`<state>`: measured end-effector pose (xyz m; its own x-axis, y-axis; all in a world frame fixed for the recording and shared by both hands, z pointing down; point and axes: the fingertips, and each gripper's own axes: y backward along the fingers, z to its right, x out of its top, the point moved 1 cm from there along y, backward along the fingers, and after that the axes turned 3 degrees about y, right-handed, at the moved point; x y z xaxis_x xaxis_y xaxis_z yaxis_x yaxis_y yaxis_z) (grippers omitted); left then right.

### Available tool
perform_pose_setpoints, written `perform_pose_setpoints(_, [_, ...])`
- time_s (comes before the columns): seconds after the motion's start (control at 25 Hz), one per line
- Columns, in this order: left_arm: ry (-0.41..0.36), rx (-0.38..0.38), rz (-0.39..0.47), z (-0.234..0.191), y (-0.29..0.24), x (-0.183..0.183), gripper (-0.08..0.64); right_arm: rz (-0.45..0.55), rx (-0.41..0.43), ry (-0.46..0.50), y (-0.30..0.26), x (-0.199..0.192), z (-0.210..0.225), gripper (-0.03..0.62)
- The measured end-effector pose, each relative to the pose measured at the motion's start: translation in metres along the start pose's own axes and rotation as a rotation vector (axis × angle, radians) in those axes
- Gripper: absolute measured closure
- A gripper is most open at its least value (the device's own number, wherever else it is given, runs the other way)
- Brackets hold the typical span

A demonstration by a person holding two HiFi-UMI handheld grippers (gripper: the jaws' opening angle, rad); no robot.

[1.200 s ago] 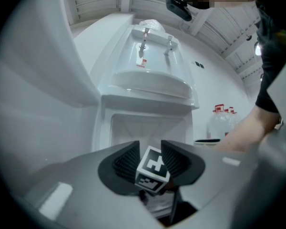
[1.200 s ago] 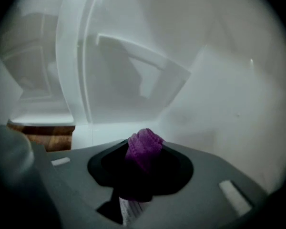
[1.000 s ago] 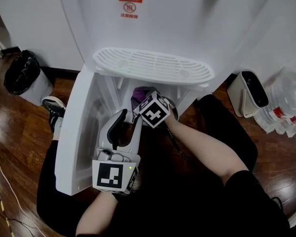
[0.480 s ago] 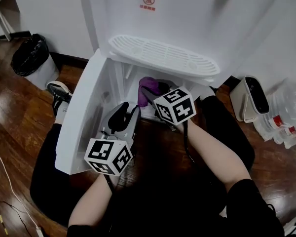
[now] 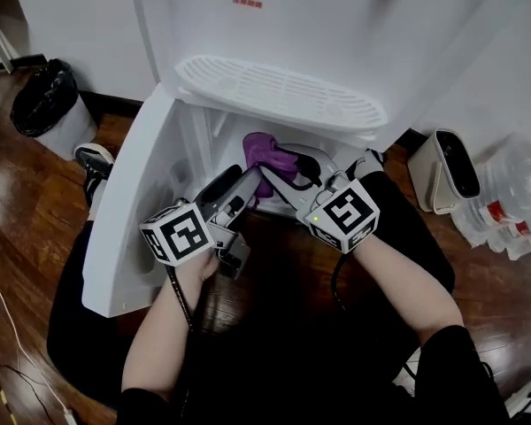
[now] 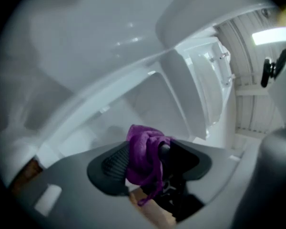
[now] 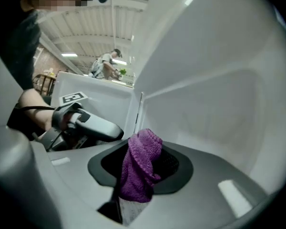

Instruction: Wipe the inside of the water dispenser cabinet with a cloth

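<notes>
One water dispenser point(image 5: 336, 25), one purple cloth point(image 5: 267, 153), one bin point(image 5: 44, 109), one shoe point(image 5: 93, 162) and one white appliance point(image 5: 447, 171) are counted. Two grippers are counted: the left gripper point(image 5: 248, 182) and the right gripper point(image 5: 285, 162). The bottles point(image 5: 509, 202) cannot be counted.

The person is wearing a black short-sleeved top point(image 5: 451, 361) and dark trousers point(image 5: 407, 237), and a black shoe point(image 5: 90, 168) is showing a pale sole. The left gripper point(image 5: 246, 184) and the right gripper point(image 5: 279, 168) are both showing smooth light-grey bodies that end in rounded jaws, and these are carrying black ribbed pads point(image 6: 110, 162) on their inner faces. Each gripper is bearing a white cube printed with black square markers, the left cube point(image 5: 179, 233) and the right cube point(image 5: 345, 215). A small light is glowing at the right cube's edge. A thin black left cable point(image 5: 179, 295) and a black right cable point(image 5: 335, 280) are running from the grippers.
</notes>
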<state>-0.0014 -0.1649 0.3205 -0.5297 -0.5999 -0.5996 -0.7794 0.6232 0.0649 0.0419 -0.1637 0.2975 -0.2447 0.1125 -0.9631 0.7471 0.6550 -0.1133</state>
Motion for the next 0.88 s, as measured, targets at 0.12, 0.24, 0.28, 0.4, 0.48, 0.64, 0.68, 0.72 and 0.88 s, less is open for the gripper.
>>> perform_pose_setpoints(0.12, [0.095, -0.195, -0.103, 0.029, -0.004, -0.016, 0.221, -0.013, 0.130, 0.145, 0.020, 0.006, -0.020, 0.461])
perform_pose_setpoints(0.24, [0.123, -0.293, -0.170, 0.049, -0.007, -0.030, 0.218, -0.052, 0.218, 0.299, 0.029, 0.002, -0.042, 0.460])
perform_pose_setpoints(0.28, [0.096, -0.296, -0.207, 0.050, -0.008, -0.037, 0.216, -0.051, 0.236, 0.335, 0.031, 0.004, -0.049, 0.459])
perform_pose_setpoints(0.4, [0.062, -0.318, -0.285, 0.053, -0.010, -0.050, 0.218, -0.024, 0.271, 0.403, 0.030, 0.010, -0.065, 0.456])
perform_pose_setpoints(0.48, [0.040, -0.328, -0.306, 0.054, -0.011, -0.050, 0.243, -0.018, 0.271, 0.420, 0.027, 0.010, -0.067, 0.453])
perform_pose_setpoints(0.64, [-0.066, -0.320, -0.365, 0.060, -0.010, -0.052, 0.287, -0.031, 0.263, 0.444, 0.028, 0.008, -0.067, 0.434])
perform_pose_setpoints(0.68, [-0.106, -0.311, -0.378, 0.061, -0.011, -0.054, 0.296, -0.045, 0.260, 0.445, 0.029, 0.007, -0.065, 0.417])
perform_pose_setpoints(0.72, [-0.141, -0.301, -0.386, 0.063, -0.011, -0.055, 0.302, -0.061, 0.255, 0.441, 0.031, 0.005, -0.064, 0.395])
perform_pose_setpoints(0.88, [-0.158, -0.261, -0.311, 0.063, -0.018, -0.049, 0.413, -0.084, 0.241, 0.385, 0.046, 0.012, -0.055, 0.267])
